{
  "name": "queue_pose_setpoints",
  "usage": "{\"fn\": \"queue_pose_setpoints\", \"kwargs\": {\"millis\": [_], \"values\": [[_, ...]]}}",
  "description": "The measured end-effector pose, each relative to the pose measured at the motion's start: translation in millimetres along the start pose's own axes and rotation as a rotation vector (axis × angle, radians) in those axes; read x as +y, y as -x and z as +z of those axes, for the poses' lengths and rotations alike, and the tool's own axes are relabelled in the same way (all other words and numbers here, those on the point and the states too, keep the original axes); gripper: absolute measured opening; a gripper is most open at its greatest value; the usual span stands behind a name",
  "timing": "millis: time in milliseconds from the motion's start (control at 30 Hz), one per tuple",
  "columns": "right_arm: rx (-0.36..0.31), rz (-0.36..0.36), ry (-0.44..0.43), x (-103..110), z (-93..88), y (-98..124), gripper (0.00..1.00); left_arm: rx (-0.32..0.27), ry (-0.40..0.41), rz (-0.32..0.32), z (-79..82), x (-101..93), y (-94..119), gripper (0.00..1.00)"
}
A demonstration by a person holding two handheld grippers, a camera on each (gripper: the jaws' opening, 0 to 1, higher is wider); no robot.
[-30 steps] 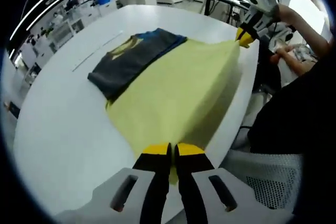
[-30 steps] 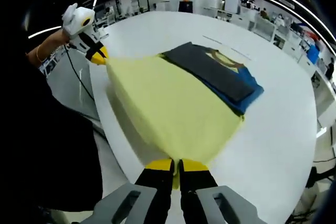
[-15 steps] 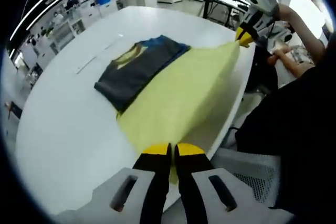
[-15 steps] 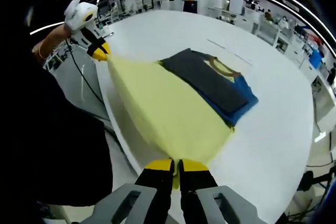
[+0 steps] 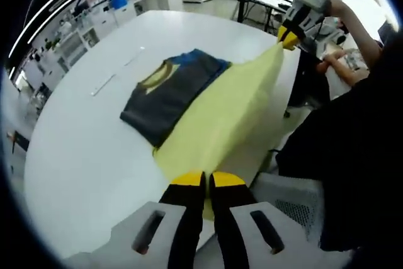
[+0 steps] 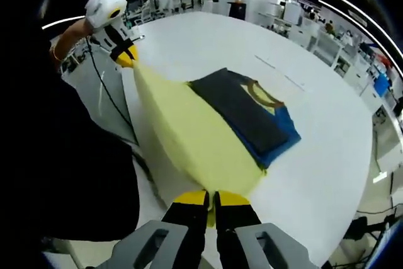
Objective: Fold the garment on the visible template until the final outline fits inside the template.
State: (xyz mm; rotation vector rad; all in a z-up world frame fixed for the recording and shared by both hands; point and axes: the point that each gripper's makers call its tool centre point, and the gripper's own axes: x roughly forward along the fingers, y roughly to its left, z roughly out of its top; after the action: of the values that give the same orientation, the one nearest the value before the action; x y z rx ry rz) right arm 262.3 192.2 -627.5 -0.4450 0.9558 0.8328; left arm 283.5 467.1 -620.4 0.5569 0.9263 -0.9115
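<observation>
Pale yellow garment [image 5: 220,118] with dark grey and blue panels, white table [image 5: 82,149], yellow-tipped claws

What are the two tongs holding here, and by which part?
Both hold the yellow cloth: the left tongs are shut on one corner, the right tongs on the other corner of the same edge, lifted off the white table.

No text, label, brand, number or sign can be read in either view; the garment's [image 5: 176,89] printed front, ahead of the gripper, carries no legible lettering.
</observation>
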Motion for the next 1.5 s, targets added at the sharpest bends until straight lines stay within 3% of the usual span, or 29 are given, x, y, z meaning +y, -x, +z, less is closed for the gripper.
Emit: {"fn": "queue_pose_setpoints", "kwargs": {"millis": [433,633,833,1133,1267,1367,1500], "values": [[-0.048,-0.053,-0.007,-29,22.6,-10,0.0,-0.001,-0.069,0.073,18.3,33.3,-12,0.01],[-0.041,-0.075,-0.016,-45,28.2,-19,0.0,0.001,-0.075,0.092,25.9,44.4,-20,0.01],[-0.073,-0.132,-0.031,-68,42.2,-25,0.0,-0.041,-0.057,0.151,38.3,64.5,-24,0.01],[-0.089,-0.201,0.028,-96,58.1,-34,0.0,-0.086,-0.096,0.215,54.4,89.1,-30,0.01],[-0.075,-0.251,0.105,-107,62.6,-36,0.0,-0.133,-0.096,0.247,65.5,101.2,-32,0.01],[-0.076,-0.279,0.108,-115,65.8,-38,0.0,-0.163,-0.099,0.273,74.4,109.7,-33,0.01],[-0.097,-0.317,0.102,-128,73.2,-40,0.0,-0.162,-0.115,0.288,81.2,120.0,-37,0.01]]}}
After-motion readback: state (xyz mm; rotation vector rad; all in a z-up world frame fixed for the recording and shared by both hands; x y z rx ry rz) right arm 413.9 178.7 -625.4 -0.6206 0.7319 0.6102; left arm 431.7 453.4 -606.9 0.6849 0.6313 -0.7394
